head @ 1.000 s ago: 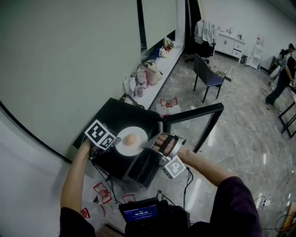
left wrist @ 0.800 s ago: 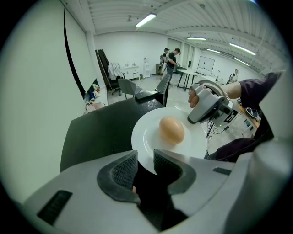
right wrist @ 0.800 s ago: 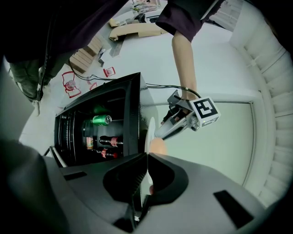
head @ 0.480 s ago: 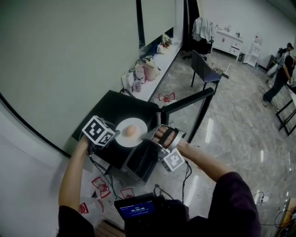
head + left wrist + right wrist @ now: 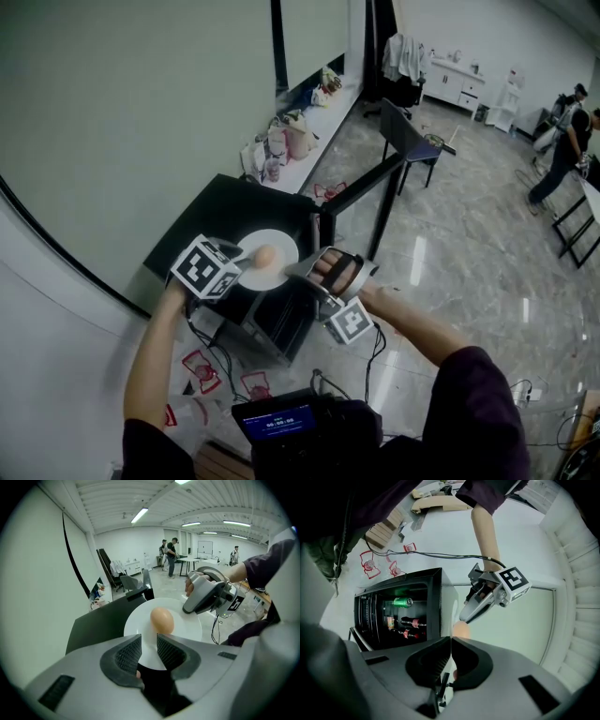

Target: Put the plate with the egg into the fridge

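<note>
A white plate [image 5: 279,269] with a brown egg [image 5: 265,255] hangs level over the front of the black mini fridge [image 5: 202,225]. My left gripper [image 5: 236,273] is shut on the plate's left rim, my right gripper [image 5: 302,272] on its right rim. In the left gripper view the egg [image 5: 162,619] lies mid-plate [image 5: 187,626], just past my left gripper [image 5: 149,651], with the right gripper [image 5: 188,609] opposite. In the right gripper view the plate [image 5: 453,613] runs edge-on into my right gripper [image 5: 451,641]. The egg [image 5: 461,630] and left gripper [image 5: 468,617] show beyond.
The fridge door [image 5: 370,183] stands open to the right. Inside the fridge [image 5: 370,620] are a green can [image 5: 402,602] and small bottles [image 5: 410,620]. Cables [image 5: 202,352] lie on the floor. A chair [image 5: 408,141] and people [image 5: 562,141] are farther off.
The plate stays held by both grippers over the fridge front. The head view has shifted a little, so the fridge and open door sit higher in the picture.
</note>
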